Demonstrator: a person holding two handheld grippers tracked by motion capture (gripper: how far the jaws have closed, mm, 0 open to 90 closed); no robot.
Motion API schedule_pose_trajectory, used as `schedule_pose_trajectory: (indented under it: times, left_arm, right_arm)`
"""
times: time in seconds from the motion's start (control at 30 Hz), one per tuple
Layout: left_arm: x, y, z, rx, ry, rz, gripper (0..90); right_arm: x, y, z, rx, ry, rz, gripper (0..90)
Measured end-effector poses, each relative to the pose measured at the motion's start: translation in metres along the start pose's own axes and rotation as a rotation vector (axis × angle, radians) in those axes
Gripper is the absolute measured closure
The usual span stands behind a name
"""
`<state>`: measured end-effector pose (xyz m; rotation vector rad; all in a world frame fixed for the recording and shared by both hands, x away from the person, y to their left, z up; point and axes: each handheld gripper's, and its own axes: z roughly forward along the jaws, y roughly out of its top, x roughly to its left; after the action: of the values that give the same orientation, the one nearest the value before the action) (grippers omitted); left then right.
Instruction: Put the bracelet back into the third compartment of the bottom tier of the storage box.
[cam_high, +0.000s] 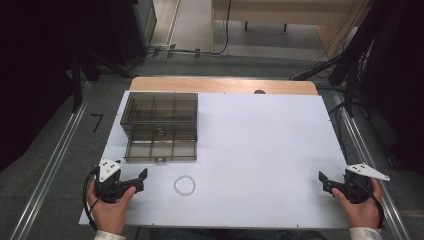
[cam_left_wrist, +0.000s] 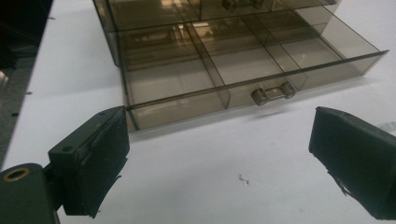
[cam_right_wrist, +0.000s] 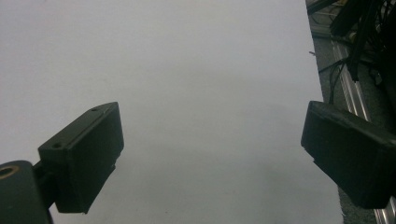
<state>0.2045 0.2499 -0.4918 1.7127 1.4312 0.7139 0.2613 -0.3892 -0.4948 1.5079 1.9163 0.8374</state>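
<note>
A smoky transparent organiser box (cam_high: 160, 125) with divided compartments sits on the white table top (cam_high: 260, 145) at the back left; its lower drawer (cam_left_wrist: 243, 70) is pulled out towards me and has a small handle (cam_left_wrist: 273, 92). A pale bead bracelet (cam_high: 184, 185) lies in a ring on the table in front of the box. My left gripper (cam_high: 142, 179) rests at the front left, near the box, jaws wide apart and empty (cam_left_wrist: 219, 158). My right gripper (cam_high: 324, 182) rests at the front right edge, open and empty (cam_right_wrist: 210, 154), over bare white surface.
Metal rails (cam_high: 50, 170) run along both sides of the table. Cables (cam_high: 350, 65) and dark stands crowd the floor beyond the far right corner. A wooden edge (cam_high: 225, 84) shows behind the white sheet. A tiny speck (cam_left_wrist: 242, 178) lies on the sheet between the left jaws.
</note>
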Motion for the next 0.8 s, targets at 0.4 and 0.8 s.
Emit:
schedule_pose_trajectory:
  times: [0.4,0.8]
  left_arm:
    - [-0.01,0.003,0.006,0.009,-0.061,0.013,4.9]
    - [-0.022,0.006,0.008,0.002,-0.092,0.049,5.1]
  right_arm:
    - [-0.001,0.0,0.0,0.001,-0.001,-0.002,4.2]
    - [-0.001,-0.001,0.001,0.006,-0.003,-0.006,4.2]
